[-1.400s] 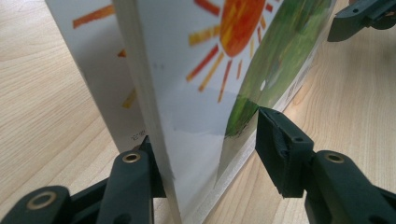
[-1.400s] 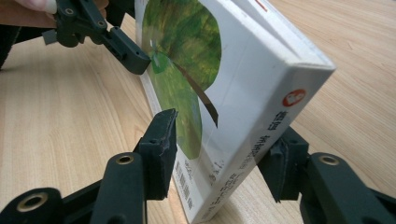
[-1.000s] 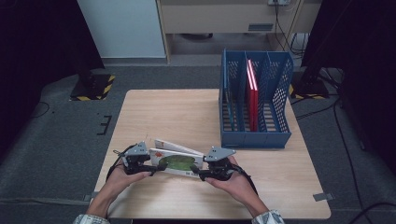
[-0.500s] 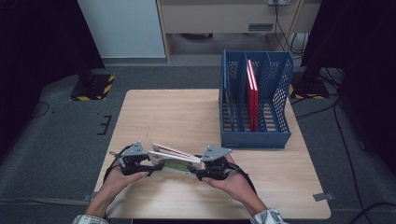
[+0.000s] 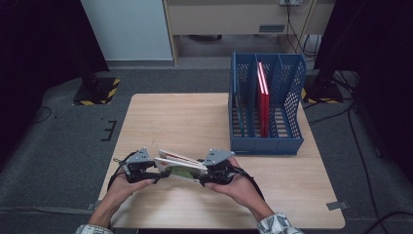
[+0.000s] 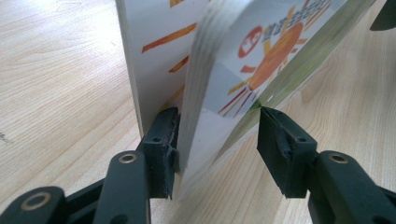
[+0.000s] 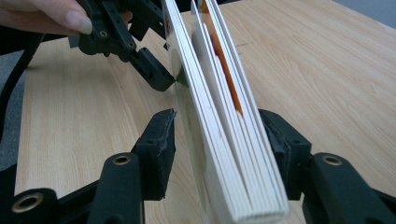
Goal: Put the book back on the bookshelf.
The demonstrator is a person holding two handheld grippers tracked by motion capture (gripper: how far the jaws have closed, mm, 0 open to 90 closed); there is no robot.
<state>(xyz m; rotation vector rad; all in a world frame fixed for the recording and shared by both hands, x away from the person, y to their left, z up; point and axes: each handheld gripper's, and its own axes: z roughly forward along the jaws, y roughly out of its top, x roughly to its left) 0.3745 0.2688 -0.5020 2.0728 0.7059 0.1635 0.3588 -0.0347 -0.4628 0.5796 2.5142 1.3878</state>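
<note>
A thick board book (image 5: 179, 165) with white pages and a sun picture on its cover (image 6: 261, 60) is held between both grippers near the table's front edge. My left gripper (image 5: 157, 172) grips its left end: one pad presses the page block and the other meets the green cover edge (image 6: 217, 140). My right gripper (image 5: 203, 176) is shut on the right end, with the page block (image 7: 233, 154) between its jaws (image 7: 219, 122). In the right gripper view the left gripper's fingers (image 7: 156, 77) show farther off, on the book's far end. The pages fan slightly apart.
A blue mesh file rack (image 5: 265, 142) stands at the back right of the wooden table (image 5: 180, 117), with a red book (image 5: 263, 97) upright in its middle slot. Dark floor and cables surround the table.
The book's raised upper part has come down, so the book lies flatter and more closed between the grippers. Both hands have stayed almost where they were.
</note>
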